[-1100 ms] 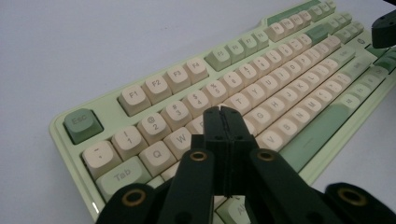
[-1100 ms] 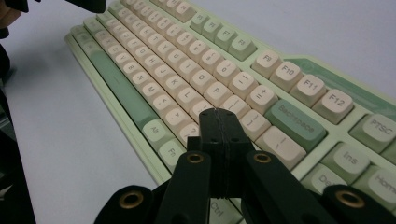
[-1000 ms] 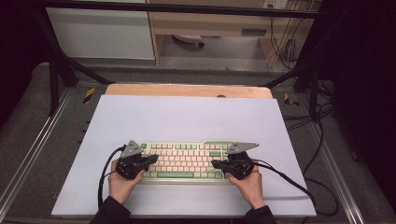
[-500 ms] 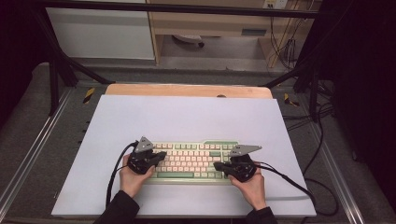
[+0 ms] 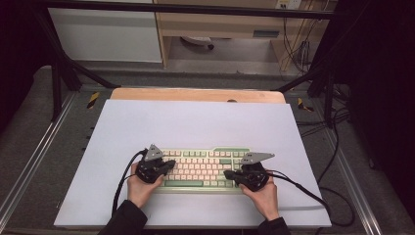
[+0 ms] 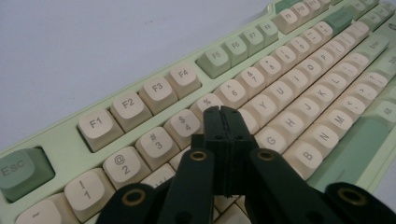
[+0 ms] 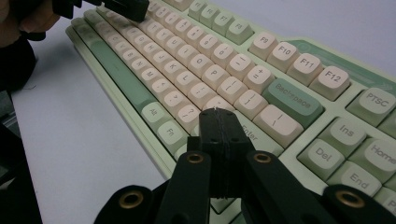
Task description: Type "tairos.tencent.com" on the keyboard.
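Observation:
A pale green keyboard [image 5: 205,166] with cream keys lies on the white table top, near its front edge. My left gripper [image 5: 169,164] hovers over the keyboard's left part, jaws pressed together with nothing between them; its tips [image 6: 223,112] sit just above the keys near the number row. My right gripper [image 5: 230,174] is over the keyboard's right part, also shut and empty, with its tips [image 7: 215,113] above the keys beside Enter. The keyboard [image 6: 280,93] fills the left gripper view. In the right gripper view, the keyboard [image 7: 233,60] runs away toward the left gripper [image 7: 126,9] at the top left.
The white board [image 5: 195,122] covers a wooden table whose far edge [image 5: 195,94] shows. Black cables [image 5: 303,191] trail from the grippers across the board's front. Metal rails and a black frame flank the table, with cabinets behind.
My left gripper has moved right and inward over the keyboard's left keys. The right gripper has stayed where it was.

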The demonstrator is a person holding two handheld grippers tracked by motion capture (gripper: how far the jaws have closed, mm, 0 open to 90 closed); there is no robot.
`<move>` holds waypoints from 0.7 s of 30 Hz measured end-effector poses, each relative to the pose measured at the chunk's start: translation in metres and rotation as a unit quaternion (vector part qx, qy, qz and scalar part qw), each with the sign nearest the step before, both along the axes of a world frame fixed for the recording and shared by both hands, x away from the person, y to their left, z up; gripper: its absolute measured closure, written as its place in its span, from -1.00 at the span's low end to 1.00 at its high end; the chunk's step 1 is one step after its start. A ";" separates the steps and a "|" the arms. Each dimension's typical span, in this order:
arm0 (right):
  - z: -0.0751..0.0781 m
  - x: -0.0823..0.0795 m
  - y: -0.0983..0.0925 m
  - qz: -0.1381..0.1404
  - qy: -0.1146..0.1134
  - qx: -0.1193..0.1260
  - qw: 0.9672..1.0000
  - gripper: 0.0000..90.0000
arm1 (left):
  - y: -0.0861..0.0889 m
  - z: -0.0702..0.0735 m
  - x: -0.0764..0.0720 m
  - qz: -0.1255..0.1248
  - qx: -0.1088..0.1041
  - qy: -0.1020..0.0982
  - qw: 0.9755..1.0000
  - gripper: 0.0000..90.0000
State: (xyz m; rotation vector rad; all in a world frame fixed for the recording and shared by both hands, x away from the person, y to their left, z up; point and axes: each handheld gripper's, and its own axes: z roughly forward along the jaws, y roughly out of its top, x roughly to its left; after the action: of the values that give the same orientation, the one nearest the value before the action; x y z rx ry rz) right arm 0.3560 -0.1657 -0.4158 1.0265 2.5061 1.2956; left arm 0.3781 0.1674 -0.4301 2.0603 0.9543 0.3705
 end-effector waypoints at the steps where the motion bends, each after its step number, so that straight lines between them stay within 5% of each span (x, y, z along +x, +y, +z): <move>1: 0.000 0.000 0.000 0.000 0.000 0.000 1.000 1.00 | 0.000 0.000 0.000 -0.001 0.000 0.000 1.000 1.00; 21: 0.001 -0.001 0.001 -0.002 -0.001 0.003 1.000 1.00 | 0.003 0.006 -0.010 -0.010 -0.007 -0.004 1.000 1.00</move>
State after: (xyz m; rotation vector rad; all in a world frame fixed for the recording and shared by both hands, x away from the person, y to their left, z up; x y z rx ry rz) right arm 0.3550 -0.1651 -0.4153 1.0291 2.4986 1.3049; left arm 0.3686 0.1705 -0.4240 2.0524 0.9299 0.3596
